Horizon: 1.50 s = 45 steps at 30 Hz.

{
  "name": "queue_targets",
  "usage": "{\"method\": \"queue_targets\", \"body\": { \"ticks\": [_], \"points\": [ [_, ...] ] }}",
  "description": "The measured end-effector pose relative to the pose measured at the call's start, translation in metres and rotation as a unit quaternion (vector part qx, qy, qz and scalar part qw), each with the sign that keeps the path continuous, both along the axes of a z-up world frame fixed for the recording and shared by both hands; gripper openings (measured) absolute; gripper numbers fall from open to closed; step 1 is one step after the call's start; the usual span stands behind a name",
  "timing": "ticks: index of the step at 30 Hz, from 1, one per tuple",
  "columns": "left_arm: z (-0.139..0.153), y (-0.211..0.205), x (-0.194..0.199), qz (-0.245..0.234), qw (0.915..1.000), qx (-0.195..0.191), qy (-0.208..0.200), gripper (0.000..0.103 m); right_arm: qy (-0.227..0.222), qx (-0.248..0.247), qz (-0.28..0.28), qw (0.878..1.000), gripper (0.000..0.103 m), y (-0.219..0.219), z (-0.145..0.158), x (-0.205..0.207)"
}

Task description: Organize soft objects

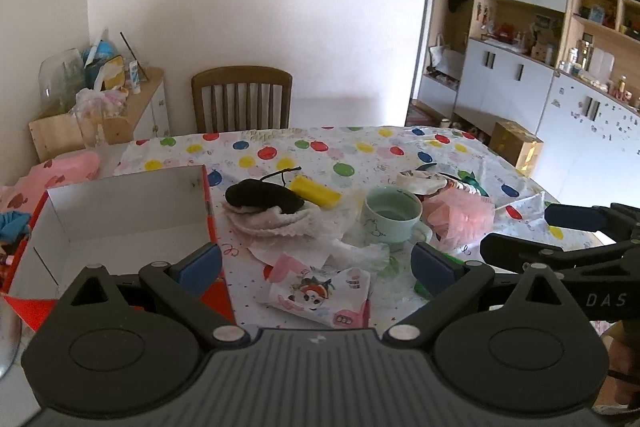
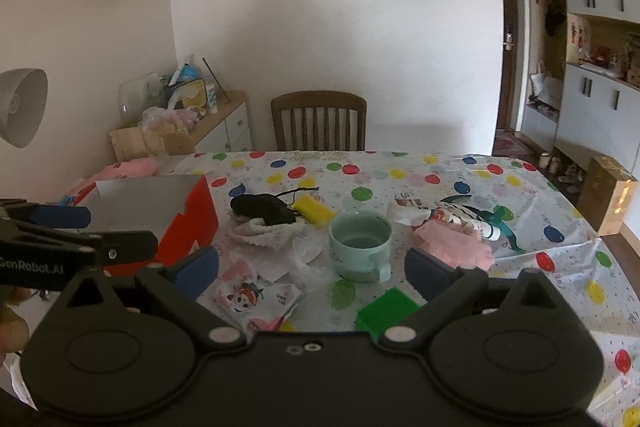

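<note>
A black soft pouch point(image 1: 262, 197) point(image 2: 262, 209) lies on a folded white towel point(image 1: 276, 223) point(image 2: 266, 233), with a yellow sponge point(image 1: 316, 191) point(image 2: 314, 210) behind it. Pink mesh fabric point(image 1: 460, 217) point(image 2: 452, 243) is bunched right of a mint mug point(image 1: 390, 215) point(image 2: 360, 245). A panda-print packet point(image 1: 320, 293) point(image 2: 256, 297) and a green sponge point(image 2: 386, 311) lie nearest. An open red box with a white inside point(image 1: 120, 223) point(image 2: 160, 207) stands at the left. My left gripper point(image 1: 316, 267) is open above the packet, holding nothing. My right gripper point(image 2: 312, 267) is open before the mug, holding nothing.
The table carries a polka-dot cloth point(image 1: 360, 151) point(image 2: 400, 171). A wooden chair point(image 1: 242, 99) point(image 2: 319, 121) stands at its far side, a cluttered low cabinet point(image 1: 104, 95) point(image 2: 188, 123) at the left. Printed packets point(image 2: 452, 215) lie behind the pink fabric. A cardboard box point(image 2: 606, 197) sits on the floor, right.
</note>
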<state>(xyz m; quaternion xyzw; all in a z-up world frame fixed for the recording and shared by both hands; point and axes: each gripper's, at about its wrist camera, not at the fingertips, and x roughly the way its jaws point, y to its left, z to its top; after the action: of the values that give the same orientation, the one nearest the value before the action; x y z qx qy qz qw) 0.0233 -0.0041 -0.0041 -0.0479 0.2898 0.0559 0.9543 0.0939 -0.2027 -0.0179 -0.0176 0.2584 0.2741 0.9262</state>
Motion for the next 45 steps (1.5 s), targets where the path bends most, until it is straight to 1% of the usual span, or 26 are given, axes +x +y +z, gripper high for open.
{"method": "queue_targets", "body": {
  "ticks": [4, 12, 17, 20, 23, 24, 25, 28, 30, 33, 36, 37, 40, 45],
  "points": [
    [-0.004, -0.011, 0.009, 0.019, 0.9998, -0.002, 0.003, 0.102, 0.001, -0.003, 0.017, 1.000, 0.098, -0.011, -0.001, 0.014],
    [-0.012, -0.030, 0.026, 0.036, 0.9991, -0.011, 0.019, 0.102, 0.007, -0.008, 0.035, 0.999, 0.098, -0.030, -0.008, 0.036],
    [-0.028, -0.032, 0.045, 0.046, 0.9971, -0.028, 0.054, 0.102, 0.024, -0.011, 0.052, 0.998, 0.098, -0.041, -0.020, 0.058],
    [-0.043, -0.033, 0.061, 0.043, 0.9960, -0.019, 0.076, 0.102, 0.040, -0.026, 0.062, 0.997, 0.099, -0.045, -0.032, 0.074],
    [-0.063, -0.031, 0.077, 0.047, 0.9914, -0.034, 0.118, 0.102, 0.047, -0.048, 0.074, 0.995, 0.098, -0.046, -0.047, 0.087],
    [-0.070, -0.029, 0.082, 0.053, 0.9894, -0.041, 0.129, 0.102, 0.049, -0.055, 0.079, 0.994, 0.098, -0.047, -0.052, 0.090],
    [-0.076, -0.028, 0.086, 0.065, 0.9874, -0.039, 0.139, 0.101, 0.053, -0.060, 0.084, 0.993, 0.097, -0.047, -0.057, 0.094],
    [-0.088, -0.024, 0.102, 0.088, 0.9837, -0.031, 0.154, 0.102, 0.067, -0.075, 0.101, 0.990, 0.095, -0.048, -0.070, 0.103],
    [-0.095, -0.018, 0.114, 0.108, 0.9791, -0.042, 0.167, 0.101, 0.071, -0.086, 0.115, 0.987, 0.095, -0.048, -0.078, 0.108],
    [-0.105, -0.008, 0.132, 0.146, 0.9676, -0.065, 0.195, 0.101, 0.076, -0.105, 0.133, 0.983, 0.094, -0.048, -0.089, 0.116],
    [-0.115, 0.001, 0.150, 0.185, 0.9517, -0.100, 0.223, 0.101, 0.078, -0.124, 0.141, 0.979, 0.092, -0.048, -0.099, 0.124],
    [-0.119, 0.005, 0.156, 0.202, 0.9441, -0.114, 0.234, 0.101, 0.080, -0.127, 0.143, 0.978, 0.092, -0.048, -0.101, 0.127],
    [-0.129, 0.019, 0.168, 0.254, 0.9217, -0.153, 0.250, 0.101, 0.082, -0.126, 0.149, 0.977, 0.092, -0.050, -0.105, 0.130],
    [-0.150, 0.031, 0.177, 0.300, 0.8920, -0.200, 0.272, 0.101, 0.086, -0.139, 0.168, 0.972, 0.092, -0.048, -0.115, 0.130]
  ]
}}
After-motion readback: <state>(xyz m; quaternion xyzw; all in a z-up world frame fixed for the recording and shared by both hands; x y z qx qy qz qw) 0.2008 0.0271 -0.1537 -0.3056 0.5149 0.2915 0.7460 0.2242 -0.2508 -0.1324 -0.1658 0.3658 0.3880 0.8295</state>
